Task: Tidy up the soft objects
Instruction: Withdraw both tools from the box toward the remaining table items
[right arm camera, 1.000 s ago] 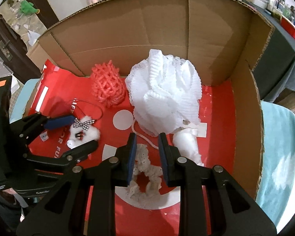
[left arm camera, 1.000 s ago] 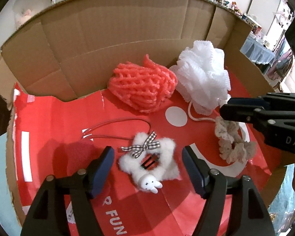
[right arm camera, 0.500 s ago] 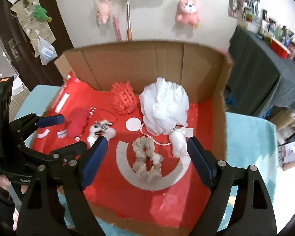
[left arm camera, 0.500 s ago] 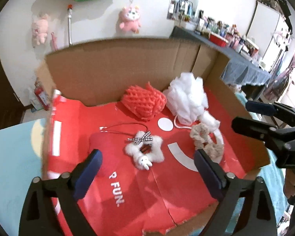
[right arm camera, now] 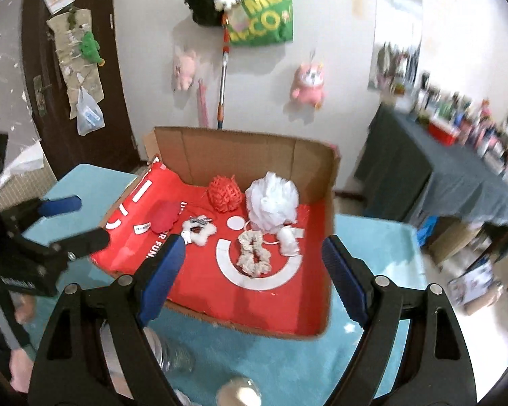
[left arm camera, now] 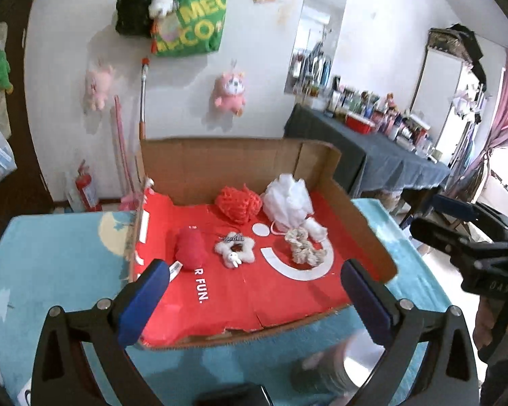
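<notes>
Cardboard walls rise on the far and right sides of an open box (left arm camera: 240, 165) whose red printed floor carries every soft item; the box sits on a teal cloth-covered table (left arm camera: 50, 253). At the back of the floor a red mesh sponge (left arm camera: 238, 203) lies just beside a white bath pouf (left arm camera: 288, 203), the two close together against the far wall. In front of the pouf a cream lace scrunchie (left arm camera: 304, 248) rests on the white arc printed on the floor, with a small white fluffy piece (left arm camera: 316, 230) touching its far end. Toward the middle lies a white furry star-shaped clip (left arm camera: 235, 250) with a checked bow and a tiny rabbit figure, and just left of it a red plush pad (left arm camera: 189, 248).

The left gripper (left arm camera: 254, 291) hangs above the near edge of the box with its blue-padded fingers spread wide, nothing between them. The right gripper (right arm camera: 250, 264) is likewise held well above the box front, its fingers parted far apart and empty; from its view the scrunchie (right arm camera: 254, 252) and the furry clip (right arm camera: 198, 230) lie between the two pads.

On the wall behind hang a green tote bag (left arm camera: 189, 27) and two pink plush toys (left arm camera: 228, 89).
</notes>
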### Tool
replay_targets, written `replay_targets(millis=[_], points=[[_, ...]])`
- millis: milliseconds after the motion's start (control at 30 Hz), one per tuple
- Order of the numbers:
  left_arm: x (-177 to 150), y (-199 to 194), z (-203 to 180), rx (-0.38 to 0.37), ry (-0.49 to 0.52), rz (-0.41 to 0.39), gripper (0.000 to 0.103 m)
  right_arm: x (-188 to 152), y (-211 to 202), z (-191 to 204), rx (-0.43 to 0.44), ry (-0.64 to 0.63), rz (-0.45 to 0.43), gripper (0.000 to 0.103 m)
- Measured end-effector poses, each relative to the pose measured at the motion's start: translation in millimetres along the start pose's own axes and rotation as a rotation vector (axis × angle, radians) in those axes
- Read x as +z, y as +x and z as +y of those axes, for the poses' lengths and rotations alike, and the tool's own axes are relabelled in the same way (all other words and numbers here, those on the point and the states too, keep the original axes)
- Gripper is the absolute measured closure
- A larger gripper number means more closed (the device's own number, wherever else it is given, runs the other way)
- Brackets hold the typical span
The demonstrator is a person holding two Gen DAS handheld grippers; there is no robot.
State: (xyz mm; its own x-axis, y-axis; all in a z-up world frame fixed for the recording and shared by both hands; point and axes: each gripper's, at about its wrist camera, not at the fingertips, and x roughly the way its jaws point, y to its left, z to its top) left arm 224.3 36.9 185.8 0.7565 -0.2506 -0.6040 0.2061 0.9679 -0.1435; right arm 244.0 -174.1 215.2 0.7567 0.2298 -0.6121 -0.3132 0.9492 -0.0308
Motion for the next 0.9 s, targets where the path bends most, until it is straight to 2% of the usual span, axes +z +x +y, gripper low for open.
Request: replay_targets(millis=[100, 233, 467, 667, 767, 833, 900], points=[[-10.9, -29.4, -11.8, 0.002, 0.042, -0.06, 0.0, -16.4, -32.1, 12.4, -0.034, -0.029, -0.071, 0.02], [-31.4, -61.9, -25.5, 0.009, 0.073, -0.122, 0.0, -39.4, -68.8, 23.5, -0.029, -0.029, -0.132, 0.015], [-75.8, -95.3, -28.3, 0.032, 0.037, -0.2, 0.0, -82.1, -116.3, 30.2, -0.028, 0.006, -0.216, 0.014], [-115.5, -112.8, -42.8, 0.086, 0.07, -0.278, 0.0, -124.1, -137.1, 38.9, -0.08, 0.022, -0.289, 0.013], [-129.7, -114.9, -48.4, 0.094, 0.078, -0.286, 0.0, -139.8, -139.4, 40.7, -0.075, 0.038, -0.297, 0.013], [-138.5, -114.8, -51.7, 0.093, 0.084, -0.289, 0.0, -151.0, -138.6, 41.8, -0.08, 0.047, -0.293, 0.006], [-148.9, -114.2, -53.9, 0.096, 0.089, -0.291, 0.0, -163.0, -137.4, 45.1, -0.105, 0.046, -0.295, 0.006]])
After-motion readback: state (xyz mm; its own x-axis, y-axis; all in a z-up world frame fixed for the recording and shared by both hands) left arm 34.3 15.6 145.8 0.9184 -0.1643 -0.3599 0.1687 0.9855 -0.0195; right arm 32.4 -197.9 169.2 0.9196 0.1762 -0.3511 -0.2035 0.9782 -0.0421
